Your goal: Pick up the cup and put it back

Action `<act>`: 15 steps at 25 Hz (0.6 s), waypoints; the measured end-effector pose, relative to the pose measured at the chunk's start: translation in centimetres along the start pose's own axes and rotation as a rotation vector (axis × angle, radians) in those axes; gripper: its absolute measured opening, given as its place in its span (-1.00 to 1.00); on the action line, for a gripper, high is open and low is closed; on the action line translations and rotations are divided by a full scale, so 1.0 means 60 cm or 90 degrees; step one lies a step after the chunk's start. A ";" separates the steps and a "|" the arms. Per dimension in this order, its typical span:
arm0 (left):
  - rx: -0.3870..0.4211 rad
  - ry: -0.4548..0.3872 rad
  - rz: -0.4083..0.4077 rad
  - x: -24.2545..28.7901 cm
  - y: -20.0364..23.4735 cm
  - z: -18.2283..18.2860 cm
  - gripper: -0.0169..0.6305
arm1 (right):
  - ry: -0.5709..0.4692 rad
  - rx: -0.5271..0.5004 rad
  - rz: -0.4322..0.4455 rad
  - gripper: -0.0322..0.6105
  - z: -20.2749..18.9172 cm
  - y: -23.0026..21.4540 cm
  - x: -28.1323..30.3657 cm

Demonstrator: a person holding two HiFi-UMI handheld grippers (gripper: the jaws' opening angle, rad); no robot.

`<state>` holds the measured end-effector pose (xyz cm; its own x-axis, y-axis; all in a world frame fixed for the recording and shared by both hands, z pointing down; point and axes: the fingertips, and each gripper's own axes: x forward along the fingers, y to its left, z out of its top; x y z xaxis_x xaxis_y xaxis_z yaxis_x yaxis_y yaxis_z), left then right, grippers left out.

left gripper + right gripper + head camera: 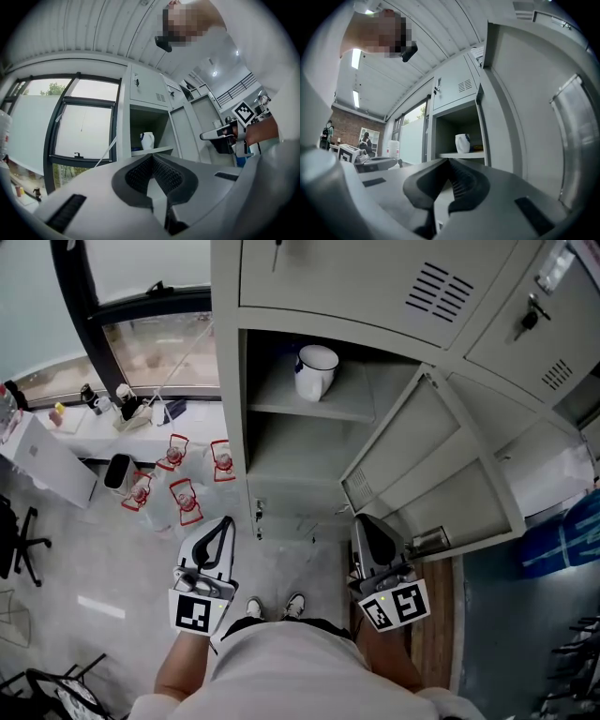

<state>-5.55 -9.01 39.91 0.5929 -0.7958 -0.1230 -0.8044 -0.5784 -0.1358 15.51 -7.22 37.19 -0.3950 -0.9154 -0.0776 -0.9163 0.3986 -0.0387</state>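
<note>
The left claw [223,524] is keeping its 2 grey jaws pressed together, gripping nothing, and in the left gripper view its ribbed black pads [140,174] are meeting at the tips in a narrow V. The right claw [362,523] is likewise closed and empty, its ridged pads [461,183] lying against each other between smooth, rounded grey shells. Both claws are pointing toward an open grey metal locker [281,287], each one carrying a cube with black-and-white square markers [197,611] near the person's hand. The cup [315,371] is standing upright on the locker's flat metal shelf [309,411], well apart from both claws. It is white and glossy, cylindrical with a rounded rim and a dark blue edge, and its handle is showing at its side in the right gripper view. The locker's door [441,474] is hanging wide open to the right, a plain grey sheet-metal panel with folded edges and a slotted vent near its lower corner. To the left of the locker, 4 clear plastic water jugs [178,486] with red handles are sitting on the pale, speckled floor [94,549] below a dark-framed window [84,126]. The toes of 2 white shoes [274,606] are showing between the claws.
</note>
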 end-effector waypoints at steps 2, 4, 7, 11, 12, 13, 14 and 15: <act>0.001 0.002 -0.001 0.005 -0.003 -0.001 -0.88 | 0.002 -0.001 0.004 -0.85 0.000 -0.005 0.006; -0.002 0.004 0.001 0.006 -0.004 -0.002 -0.88 | 0.004 -0.003 0.008 -0.85 0.000 -0.007 0.014; -0.005 0.005 0.006 0.007 -0.001 -0.004 -0.88 | 0.010 -0.005 0.024 -0.85 0.000 -0.004 0.034; -0.006 0.011 0.005 0.008 0.006 -0.005 -0.88 | 0.007 -0.002 0.050 -0.84 0.008 0.004 0.069; -0.006 0.011 0.005 0.009 0.008 -0.004 -0.88 | 0.005 0.002 0.055 -0.84 0.011 0.005 0.078; -0.006 0.011 0.004 0.009 0.011 -0.004 -0.88 | 0.003 0.007 0.060 -0.84 0.014 0.006 0.088; -0.006 0.011 0.004 0.009 0.013 -0.003 -0.88 | 0.001 0.011 0.065 -0.78 0.018 0.006 0.098; -0.005 0.011 0.004 0.008 0.015 -0.002 -0.88 | -0.001 0.015 0.069 -0.62 0.021 0.007 0.108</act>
<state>-6.01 -9.95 39.83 0.5867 -0.8026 -0.1073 -0.8087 -0.5741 -0.1279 12.67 -12.93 35.41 -0.4919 -0.8665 -0.0847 -0.8661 0.4969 -0.0534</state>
